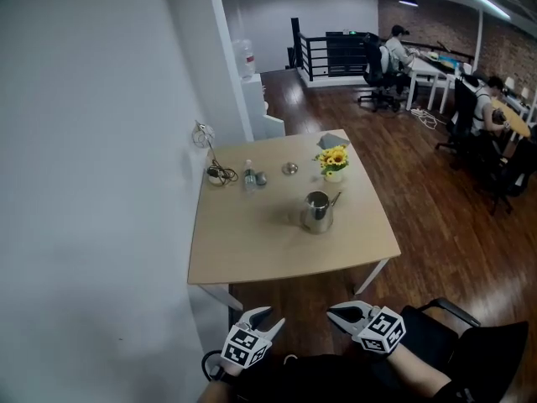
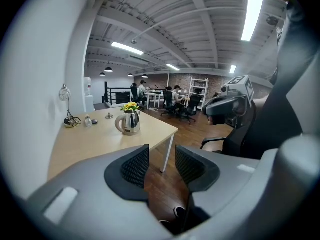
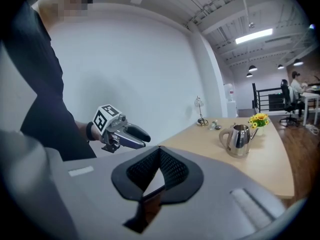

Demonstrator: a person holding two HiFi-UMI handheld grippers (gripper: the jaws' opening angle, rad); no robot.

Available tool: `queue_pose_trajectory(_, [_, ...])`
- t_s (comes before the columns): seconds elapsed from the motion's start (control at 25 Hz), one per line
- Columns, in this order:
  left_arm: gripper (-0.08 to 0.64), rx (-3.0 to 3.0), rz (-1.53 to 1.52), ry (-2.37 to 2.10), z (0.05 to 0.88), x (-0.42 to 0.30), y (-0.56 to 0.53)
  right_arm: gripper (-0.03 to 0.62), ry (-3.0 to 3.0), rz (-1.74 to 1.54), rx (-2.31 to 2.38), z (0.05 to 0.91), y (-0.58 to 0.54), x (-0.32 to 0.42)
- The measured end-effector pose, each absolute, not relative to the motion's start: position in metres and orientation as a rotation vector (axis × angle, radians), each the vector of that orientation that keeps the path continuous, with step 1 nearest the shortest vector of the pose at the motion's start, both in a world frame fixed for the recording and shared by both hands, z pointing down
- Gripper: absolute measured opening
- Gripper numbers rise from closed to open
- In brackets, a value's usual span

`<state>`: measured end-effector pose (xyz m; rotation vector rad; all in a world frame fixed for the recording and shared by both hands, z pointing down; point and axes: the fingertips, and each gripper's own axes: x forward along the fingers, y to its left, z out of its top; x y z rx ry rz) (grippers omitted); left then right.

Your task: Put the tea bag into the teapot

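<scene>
A steel teapot [image 1: 317,211] stands uncovered near the middle of the wooden table [image 1: 252,242]; its round lid [image 1: 289,169] lies farther back. The teapot also shows in the left gripper view [image 2: 129,122] and the right gripper view [image 3: 239,139]. I cannot make out a tea bag in any view. Both grippers hang well short of the table's near edge, above the person's lap. My left gripper [image 1: 270,316] is open, with nothing between its pads [image 2: 136,165]. My right gripper [image 1: 334,312] is shut, its tips meeting [image 3: 160,151] on nothing.
A vase of yellow flowers [image 1: 333,159], a small bottle [image 1: 249,175] and a coiled cable [image 1: 220,174] sit at the table's far side by the white wall. A black chair [image 1: 470,342] is at the right. People sit at desks far behind.
</scene>
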<state>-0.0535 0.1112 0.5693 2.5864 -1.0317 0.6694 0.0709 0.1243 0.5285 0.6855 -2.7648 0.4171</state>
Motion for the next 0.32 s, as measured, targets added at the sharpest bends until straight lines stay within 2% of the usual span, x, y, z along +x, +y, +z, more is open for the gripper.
queue_pose_trajectory(0.32, [0.163,2.578,0.695,-1.056,0.571,-0.045,0.113,0.008,-2.765,0.414,0.677,0.533,0.127,0.086])
